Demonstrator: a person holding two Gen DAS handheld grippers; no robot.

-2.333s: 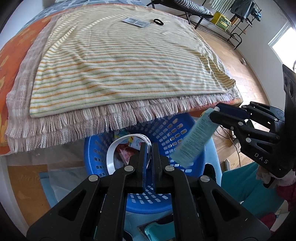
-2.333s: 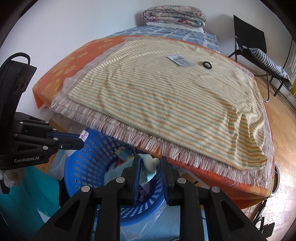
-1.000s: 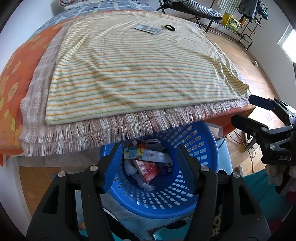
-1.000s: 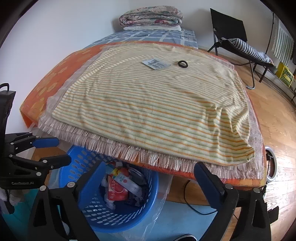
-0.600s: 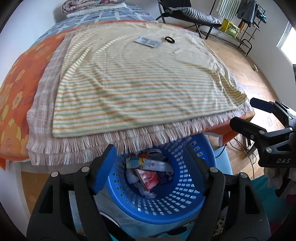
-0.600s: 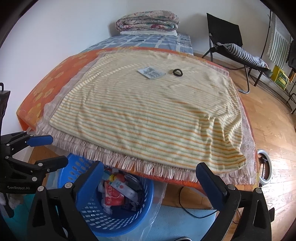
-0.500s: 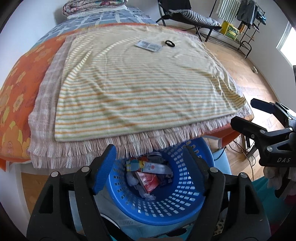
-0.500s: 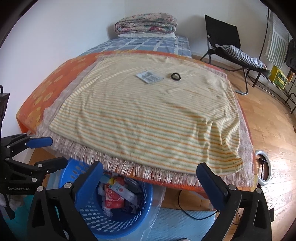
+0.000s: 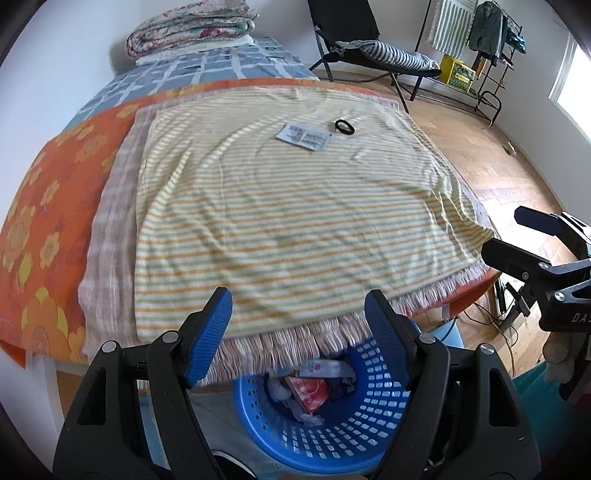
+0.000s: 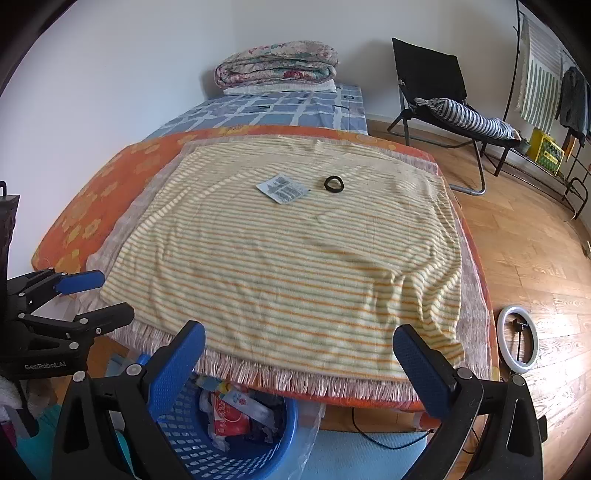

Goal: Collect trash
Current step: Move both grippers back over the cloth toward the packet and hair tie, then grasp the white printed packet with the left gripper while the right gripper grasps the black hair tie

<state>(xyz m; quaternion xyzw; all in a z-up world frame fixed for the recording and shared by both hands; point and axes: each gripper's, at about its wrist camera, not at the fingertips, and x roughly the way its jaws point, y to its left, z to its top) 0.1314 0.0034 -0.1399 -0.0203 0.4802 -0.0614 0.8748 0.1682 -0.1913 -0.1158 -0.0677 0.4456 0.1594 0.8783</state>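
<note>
A grey printed wrapper (image 9: 303, 136) (image 10: 283, 189) and a black ring (image 9: 344, 126) (image 10: 334, 183) lie on the far part of a striped yellow blanket (image 9: 288, 214) (image 10: 295, 258) on the bed. A blue basket (image 9: 332, 424) (image 10: 229, 446) with several wrappers in it stands on the floor below the bed's near edge. My left gripper (image 9: 299, 321) is open and empty above the basket. My right gripper (image 10: 295, 354) is open and empty over the blanket's fringe; it also shows at the right of the left wrist view (image 9: 517, 236).
Folded quilts (image 10: 277, 70) sit at the bed's far end. A black folding chair (image 10: 439, 96) with a striped cushion stands on the wooden floor to the right. A white ring light (image 10: 519, 345) lies on the floor by the bed. A clothes rack (image 9: 491, 22) stands far right.
Both grippers opened and dropped their trash into the basket, then rose and tilted up towards the bed. The wrapper and ring now sit nearer the view centre.
</note>
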